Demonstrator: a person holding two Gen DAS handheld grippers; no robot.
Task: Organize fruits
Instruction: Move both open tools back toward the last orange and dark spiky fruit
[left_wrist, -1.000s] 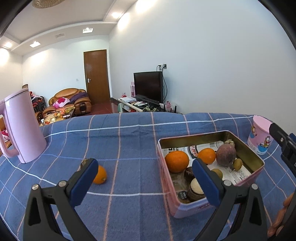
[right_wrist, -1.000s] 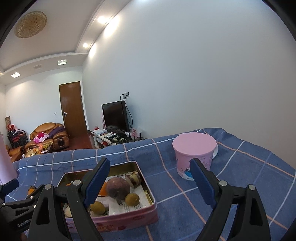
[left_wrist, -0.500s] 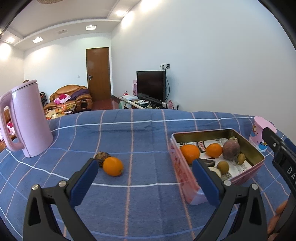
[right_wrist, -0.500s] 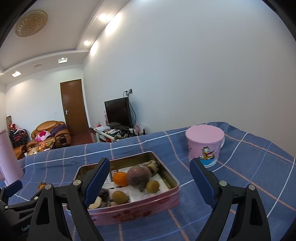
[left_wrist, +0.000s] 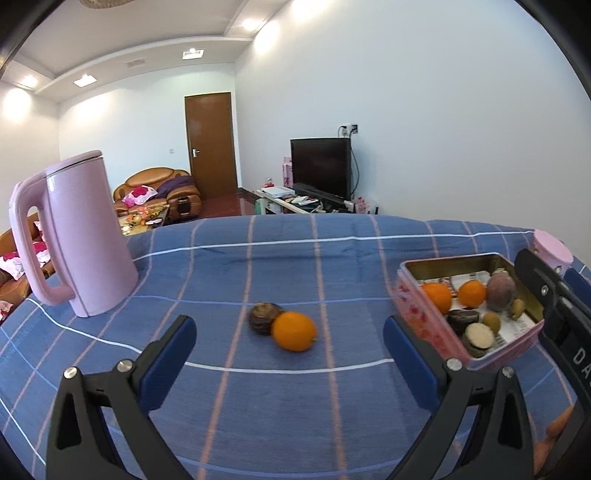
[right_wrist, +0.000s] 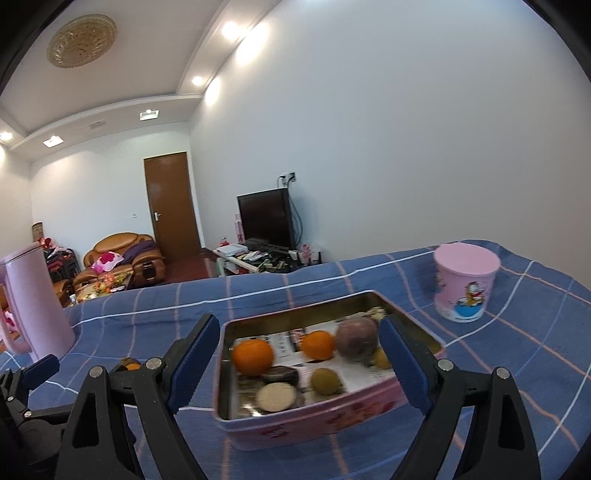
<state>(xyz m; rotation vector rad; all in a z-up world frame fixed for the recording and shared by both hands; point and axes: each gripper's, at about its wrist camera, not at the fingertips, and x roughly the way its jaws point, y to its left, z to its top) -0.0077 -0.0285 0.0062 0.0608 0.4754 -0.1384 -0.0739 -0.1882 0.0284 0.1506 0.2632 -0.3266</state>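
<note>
My left camera looks low across the worktop (left_wrist: 295, 258). My right sits close over the pink tin (right_wrist: 314, 417), slightly blurred. Both share that tin (left_wrist: 417, 314).

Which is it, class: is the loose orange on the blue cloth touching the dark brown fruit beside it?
Touching. In the left wrist view the orange overlaps the dark brown fruit with no cloth visible between them.

A pink tin (right_wrist: 317, 413) near the blue checked cloth's (left_wrist: 295, 258) right edge holds two oranges, a purple fruit and small green ones. Toward the cloth's middle, a loose orange (left_wrist: 294, 331) lies touching a dark brown fruit (left_wrist: 263, 318).
</note>
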